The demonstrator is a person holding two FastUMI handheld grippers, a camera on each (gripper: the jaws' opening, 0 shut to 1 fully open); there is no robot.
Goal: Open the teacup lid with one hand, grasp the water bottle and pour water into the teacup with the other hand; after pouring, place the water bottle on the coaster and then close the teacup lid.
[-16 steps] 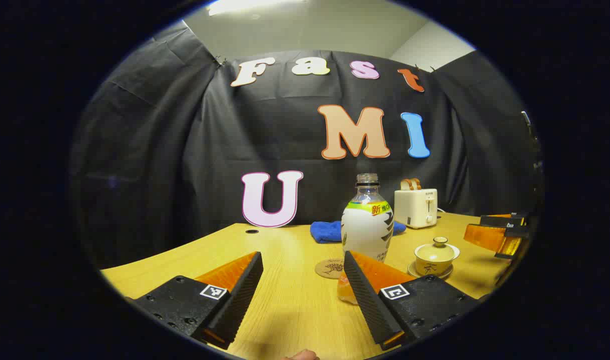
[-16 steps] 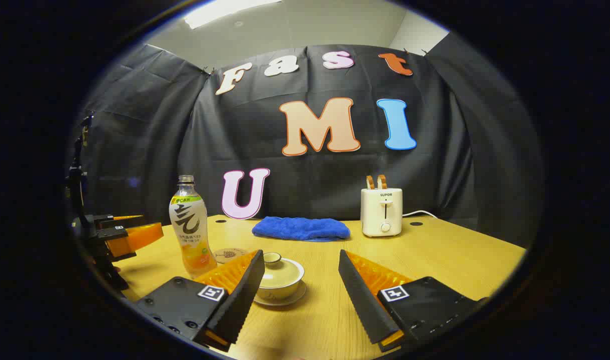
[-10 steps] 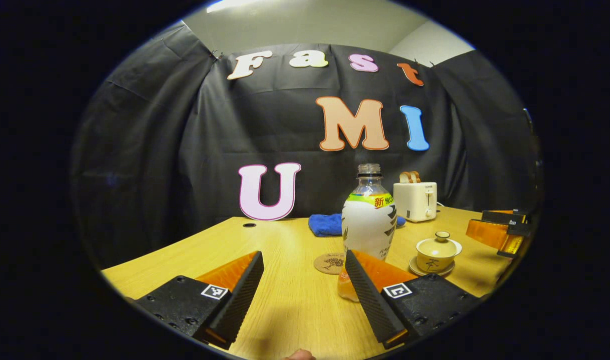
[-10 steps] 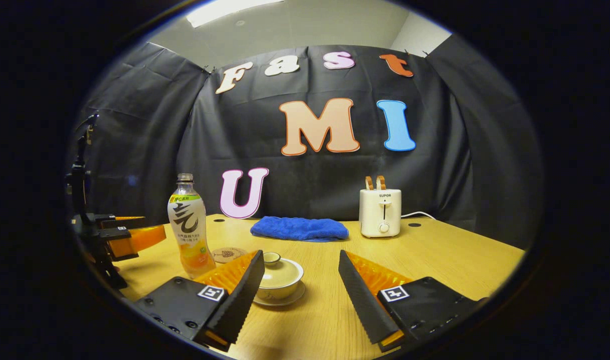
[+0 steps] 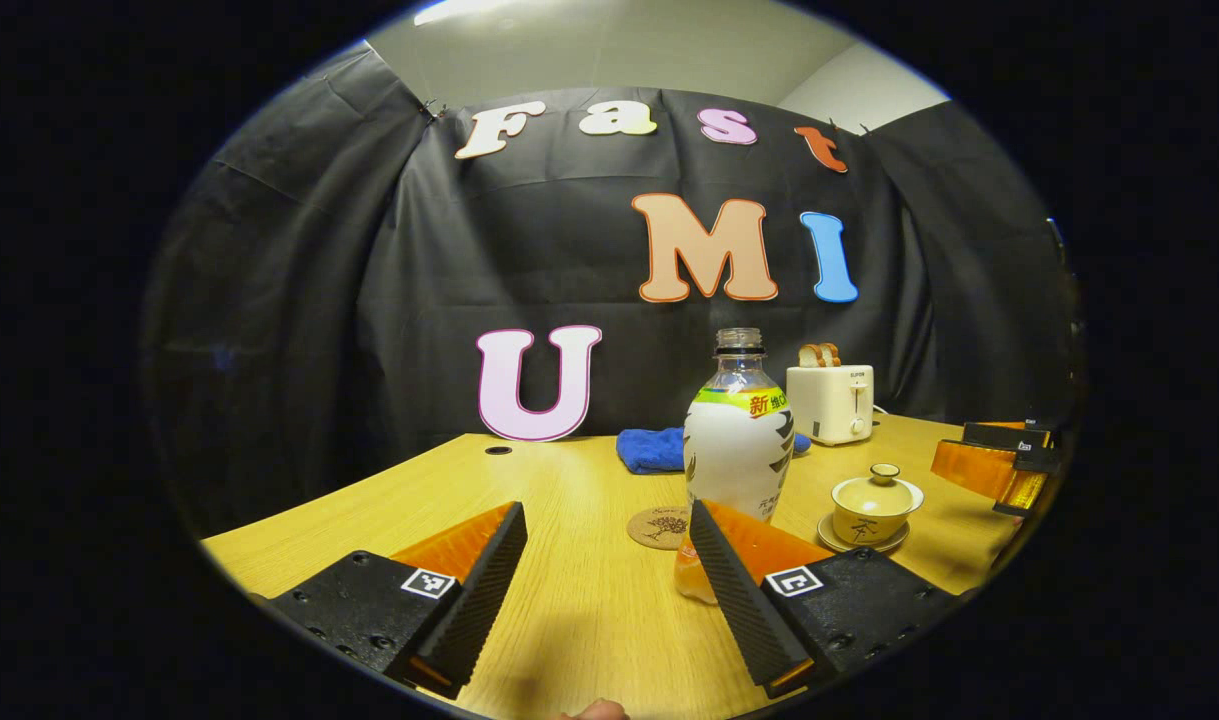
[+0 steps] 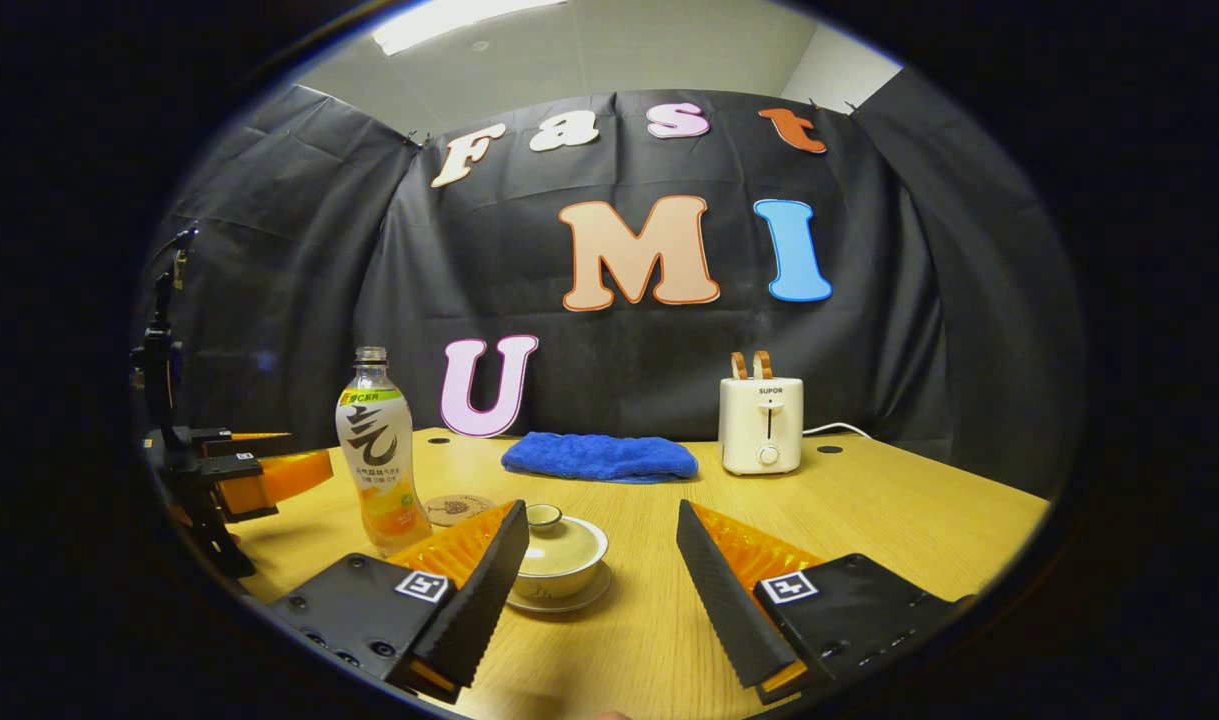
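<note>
An uncapped water bottle (image 5: 737,440) with a white label and orange liquid stands upright on the table, just beyond my left gripper's right finger. My left gripper (image 5: 606,575) is open and holds nothing. A round brown coaster (image 5: 659,526) lies left of the bottle. The lidded yellow teacup (image 6: 559,550) rests on its saucer just ahead of my open right gripper (image 6: 601,575), near its left finger. The right gripper view also has the bottle (image 6: 377,452), the coaster (image 6: 459,508) and the left gripper (image 6: 259,470) at far left. The teacup (image 5: 874,498) is right of the bottle in the left gripper view.
A folded blue cloth (image 6: 599,456) lies at the back of the wooden table (image 6: 889,520). A white toaster (image 6: 761,424) with bread in it stands at the back right, its cord trailing right. The right gripper (image 5: 999,465) is at the far right of the left gripper view.
The left gripper has come slightly closer to the bottle since the earliest frame. The right gripper has barely moved. Both stay open.
</note>
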